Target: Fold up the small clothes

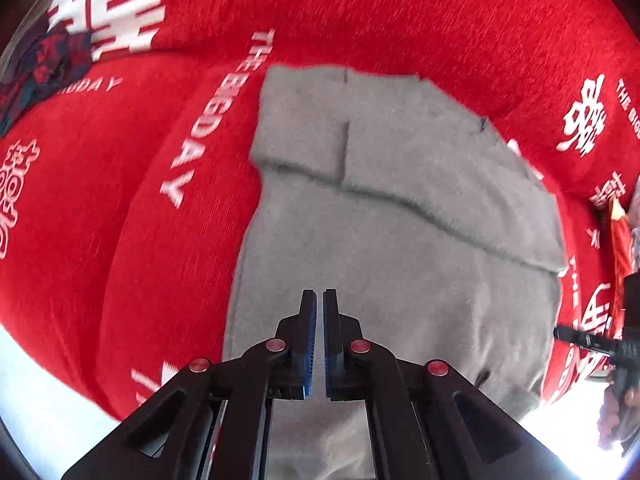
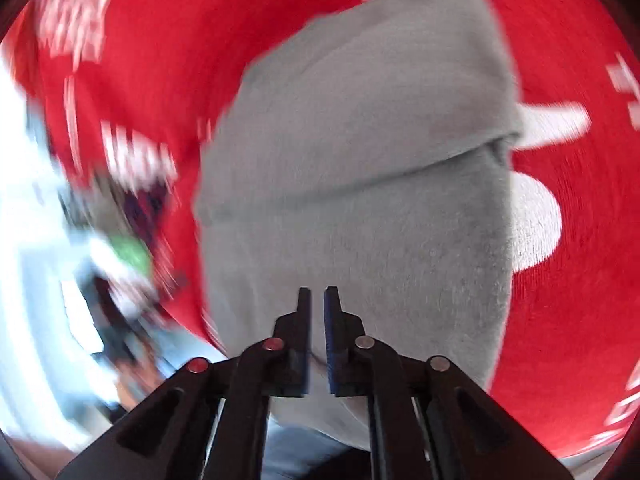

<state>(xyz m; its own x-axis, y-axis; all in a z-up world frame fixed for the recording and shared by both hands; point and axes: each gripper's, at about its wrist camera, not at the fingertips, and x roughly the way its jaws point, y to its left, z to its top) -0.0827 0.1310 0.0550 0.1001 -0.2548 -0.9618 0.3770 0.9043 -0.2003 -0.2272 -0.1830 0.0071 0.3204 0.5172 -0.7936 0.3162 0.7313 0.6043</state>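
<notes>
Red cover (image 1: 360, 20) with white print, spread wide as work surface. Far left, a dark patterned cloth (image 1: 36, 68), apart from the rest. Centre: grey garment (image 1: 400, 220) lying flat, far part already doubled over toward the near part, fold edge running across. Left gripper (image 1: 315, 300) over near part, jaws nearly together, nothing between them. Right gripper (image 2: 315, 300) likewise narrow and empty (view badly blurred). Probably between folds. Next move: opening jaws, pinching a near or side edge, carrying it across squarely.
</notes>
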